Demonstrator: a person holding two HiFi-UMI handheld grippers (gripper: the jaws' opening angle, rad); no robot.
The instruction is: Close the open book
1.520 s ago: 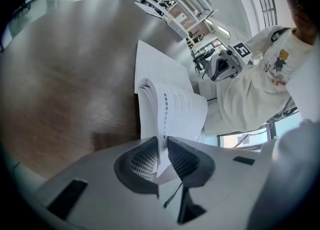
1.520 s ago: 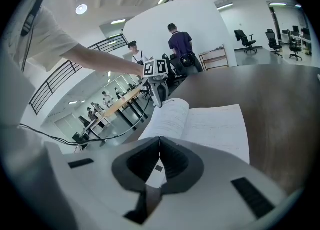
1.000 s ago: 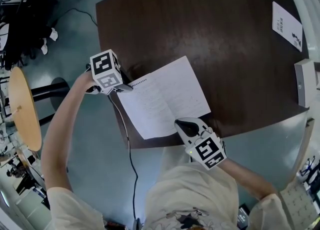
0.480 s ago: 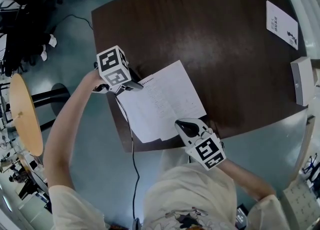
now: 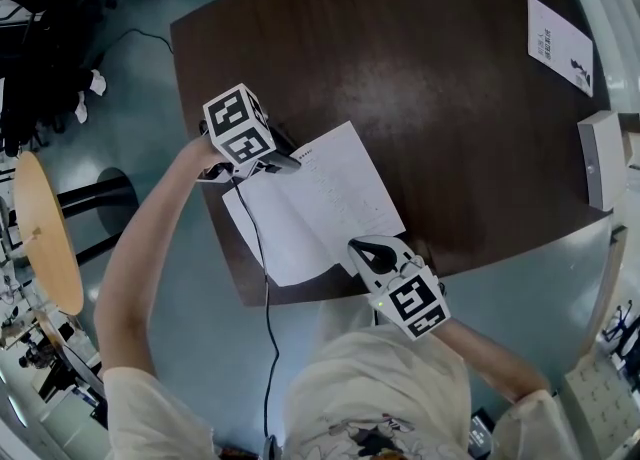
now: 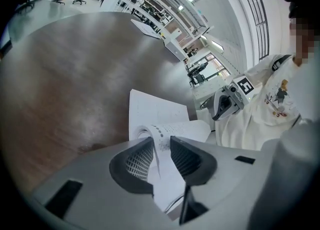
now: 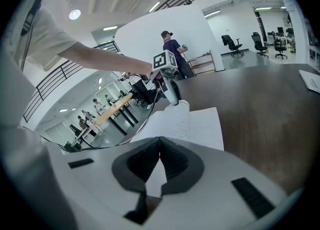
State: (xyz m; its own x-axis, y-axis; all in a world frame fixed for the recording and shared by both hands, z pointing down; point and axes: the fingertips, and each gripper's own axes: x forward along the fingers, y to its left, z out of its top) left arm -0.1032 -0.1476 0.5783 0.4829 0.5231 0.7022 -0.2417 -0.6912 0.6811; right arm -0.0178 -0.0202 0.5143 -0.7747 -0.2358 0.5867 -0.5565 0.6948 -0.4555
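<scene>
Jaws of the right gripper [image 7: 160, 141] close on the near edge of the open book [image 5: 320, 210], which lies at the front edge of the dark table [image 5: 420, 58], close to the person. At the book's far left corner, the left gripper [image 6: 161, 141] stands slack around a curled page [image 6: 167, 130]: its jaws have just been opening, and a gap shows beside the sheet. Farther off, a white leaflet [image 5: 558, 34] rests near the table's far right corner.
</scene>
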